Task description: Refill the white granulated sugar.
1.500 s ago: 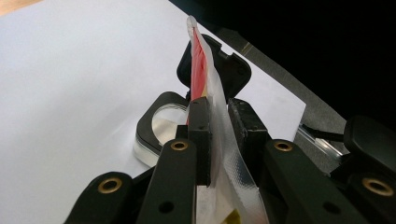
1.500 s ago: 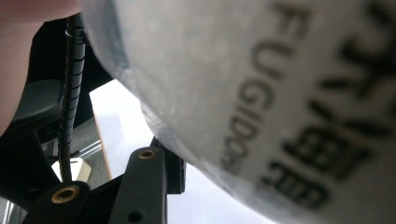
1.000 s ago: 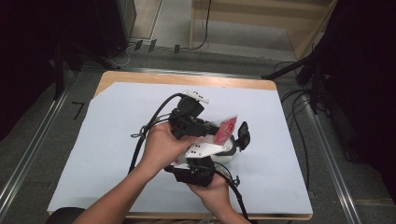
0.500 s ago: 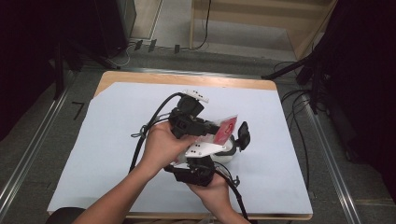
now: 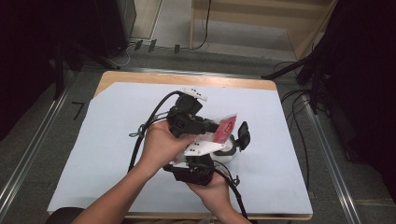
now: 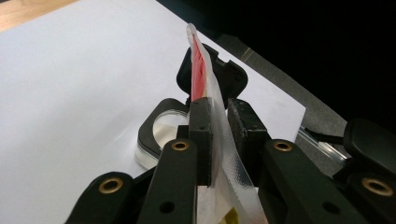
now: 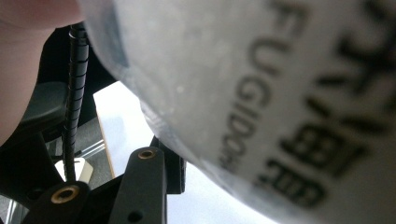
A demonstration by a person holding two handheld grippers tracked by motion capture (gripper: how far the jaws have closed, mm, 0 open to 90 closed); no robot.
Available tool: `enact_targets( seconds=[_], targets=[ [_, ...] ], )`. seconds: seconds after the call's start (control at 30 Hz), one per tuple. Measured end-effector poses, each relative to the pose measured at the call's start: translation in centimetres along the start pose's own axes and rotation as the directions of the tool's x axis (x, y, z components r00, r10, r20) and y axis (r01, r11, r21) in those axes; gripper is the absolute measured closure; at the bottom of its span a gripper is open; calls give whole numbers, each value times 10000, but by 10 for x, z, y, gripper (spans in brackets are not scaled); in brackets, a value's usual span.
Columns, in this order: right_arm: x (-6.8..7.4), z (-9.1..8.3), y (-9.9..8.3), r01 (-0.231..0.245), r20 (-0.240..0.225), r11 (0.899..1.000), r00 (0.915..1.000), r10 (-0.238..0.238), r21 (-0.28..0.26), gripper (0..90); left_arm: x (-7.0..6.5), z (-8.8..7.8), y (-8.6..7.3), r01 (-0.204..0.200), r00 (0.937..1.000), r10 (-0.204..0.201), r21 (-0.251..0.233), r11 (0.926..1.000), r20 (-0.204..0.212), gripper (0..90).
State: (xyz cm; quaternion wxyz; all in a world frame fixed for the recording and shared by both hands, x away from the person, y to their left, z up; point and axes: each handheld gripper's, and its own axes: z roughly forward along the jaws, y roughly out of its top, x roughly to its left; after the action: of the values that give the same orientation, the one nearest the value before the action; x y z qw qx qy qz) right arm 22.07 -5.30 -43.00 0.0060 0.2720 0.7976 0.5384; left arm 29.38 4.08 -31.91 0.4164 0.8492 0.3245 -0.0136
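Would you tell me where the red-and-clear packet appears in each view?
High view: packet right of centre, beyond the hands.
Left gripper view: packet at centre, edge-on between the left gripper's jaws.
Right gripper view: possibly the blurred printed surface; cannot tell.
Shared landmark: white table cover.

My matt black plastic left gripper [image 6: 219,135] has brass-looking rivets and pinches a glossy clear-and-red plastic pouch [image 6: 201,70] over smooth white paper [image 5: 107,140] on a wooden table [image 5: 140,77].

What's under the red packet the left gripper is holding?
Under the packet sits a clear container with a black lid flipped open, on the white sheet. Its contents and far side are hidden behind the packet and fingers.
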Motion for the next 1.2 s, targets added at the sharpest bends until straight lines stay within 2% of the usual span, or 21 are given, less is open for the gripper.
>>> enact_targets(
  seconds=[0.3, 0.47, 0.73, 0.93, 1.2],
  targets=[
    [1, 0, 1, -316, -74, 9995, 9995, 315, -94, 617, 2, 1, 1, -4, 10000, 5, -82, 10000, 96, 818],
    [2, 0, 0, -227, -2, 9997, 9997, 227, -43, 622, 3, 1, 0, 74, 9999, -73, -86, 9999, 156, 817],
    [0, 5, -8, 71, 143, 9999, 9999, -69, -117, 571, 4, 5, -4, 63, 9999, -65, 130, 9999, 122, 820],
    [2, 8, -11, 470, 166, 9989, 9988, -471, 41, 566, 7, 0, -8, 135, 9997, -142, 372, 9992, 178, 820],
    [5, 14, -18, 769, 227, 9964, 9967, -777, 346, 549, 9, -2, -13, 209, 9994, -233, 844, 9962, 271, 802]
  ],
)
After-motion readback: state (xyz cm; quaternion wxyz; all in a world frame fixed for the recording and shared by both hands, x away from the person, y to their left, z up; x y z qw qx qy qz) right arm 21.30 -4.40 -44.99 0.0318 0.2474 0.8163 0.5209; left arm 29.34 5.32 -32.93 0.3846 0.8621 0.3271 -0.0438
